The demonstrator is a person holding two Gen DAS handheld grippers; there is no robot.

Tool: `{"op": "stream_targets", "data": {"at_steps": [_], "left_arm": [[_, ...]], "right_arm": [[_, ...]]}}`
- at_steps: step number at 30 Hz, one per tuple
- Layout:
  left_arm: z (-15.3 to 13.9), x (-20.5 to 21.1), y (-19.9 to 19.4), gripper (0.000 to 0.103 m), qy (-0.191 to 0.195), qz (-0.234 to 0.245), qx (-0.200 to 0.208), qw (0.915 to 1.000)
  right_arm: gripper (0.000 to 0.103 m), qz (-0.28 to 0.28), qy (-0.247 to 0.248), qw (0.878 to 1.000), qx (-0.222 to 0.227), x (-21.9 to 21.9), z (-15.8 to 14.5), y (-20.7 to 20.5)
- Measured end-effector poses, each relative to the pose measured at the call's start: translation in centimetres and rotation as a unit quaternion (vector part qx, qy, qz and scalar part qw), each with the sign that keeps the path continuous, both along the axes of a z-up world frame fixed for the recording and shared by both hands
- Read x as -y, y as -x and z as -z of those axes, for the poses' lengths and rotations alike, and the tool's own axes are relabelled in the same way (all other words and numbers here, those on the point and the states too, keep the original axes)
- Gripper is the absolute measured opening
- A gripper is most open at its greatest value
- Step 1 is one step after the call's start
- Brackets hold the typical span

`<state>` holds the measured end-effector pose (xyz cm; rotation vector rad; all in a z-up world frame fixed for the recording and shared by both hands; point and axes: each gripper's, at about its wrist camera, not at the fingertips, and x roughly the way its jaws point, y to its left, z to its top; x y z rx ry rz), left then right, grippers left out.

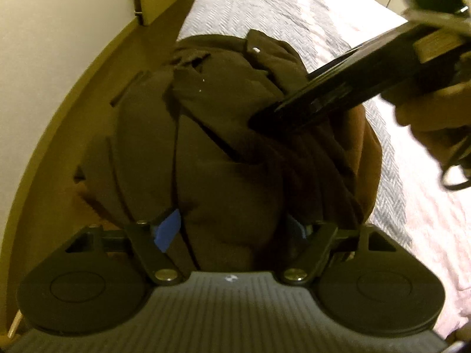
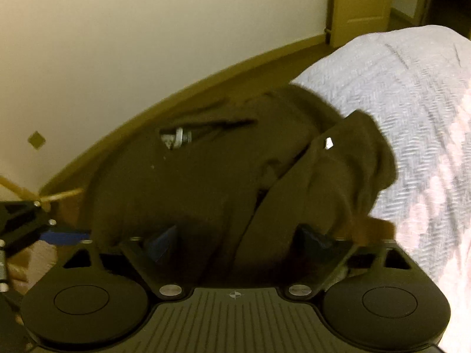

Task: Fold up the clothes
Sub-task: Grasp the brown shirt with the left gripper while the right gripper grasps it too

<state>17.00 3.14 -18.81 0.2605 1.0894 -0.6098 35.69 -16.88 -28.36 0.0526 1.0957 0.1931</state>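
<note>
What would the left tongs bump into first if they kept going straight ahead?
The dark brown garment: it already bulges between the left tongs, so there is hardly any free way. Further on, the right tongs press into the same cloth, though how far off is unclear.

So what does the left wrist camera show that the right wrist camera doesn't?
Only the left wrist view shows the right tool from outside, reaching in from the upper right with its tip on the dark brown garment, plus the hand holding it. Only the right wrist view shows a metal zipper pull at a pocket slit and a small brown diamond mark on the wall. Both show the garment bunched between that camera's own spread fingers, the grey patterned bedcover, the cream wall and the wooden door.
</note>
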Motion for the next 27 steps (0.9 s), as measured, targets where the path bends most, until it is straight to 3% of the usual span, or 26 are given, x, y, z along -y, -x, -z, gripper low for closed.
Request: {"op": "stream_targets", "data": {"at_steps": [2, 4, 5, 6, 10, 13, 19, 23, 27], "left_arm": [[-0.3, -0.1, 0.2, 0.034, 0.011, 0.007, -0.004, 0.9999], [-1.2, -0.2, 0.5, 0.014, 0.02, 0.008, -0.004, 0.9998], [-1.9, -0.3, 0.6, 0.009, 0.025, 0.007, 0.0, 0.9997], [-2.8, -0.3, 0.6, 0.008, 0.033, 0.004, 0.006, 0.9994], [-7.7, -0.6, 1.8, 0.007, 0.067, 0.007, 0.054, 0.9962], [-11.9, 0.1, 3.2, 0.006, 0.083, 0.019, 0.094, 0.9919], [-18.2, 5.1, 8.9, 0.006, 0.105, 0.047, 0.14, 0.9833], [-19.1, 10.8, 14.9, 0.006, 0.11, 0.065, 0.147, 0.9809], [-18.4, 16.7, 21.2, 0.006, 0.123, 0.104, 0.121, 0.9794]], "right_arm": [[0.067, 0.011, -0.002, 1.0, -0.002, 0.2, 0.0, 0.2], [0.028, 0.021, -0.02, 1.0, 0.005, 0.8, -0.8, 0.6], [0.018, 0.026, -0.034, 0.999, 0.011, 1.3, -1.6, 0.9], [0.014, 0.031, -0.048, 0.998, 0.016, 1.7, -2.3, 1.3], [0.009, 0.053, -0.104, 0.991, 0.064, 4.8, -7.4, 3.3], [0.008, 0.06, -0.119, 0.985, 0.108, 7.0, -12.2, 6.1], [0.001, 0.093, -0.136, 0.973, 0.16, 12.7, -17.6, 15.2], [0.0, 0.138, -0.137, 0.964, 0.184, 18.1, -19.2, 23.0], [0.0, 0.195, -0.126, 0.956, 0.181, 24.5, -19.7, 31.9]]}}
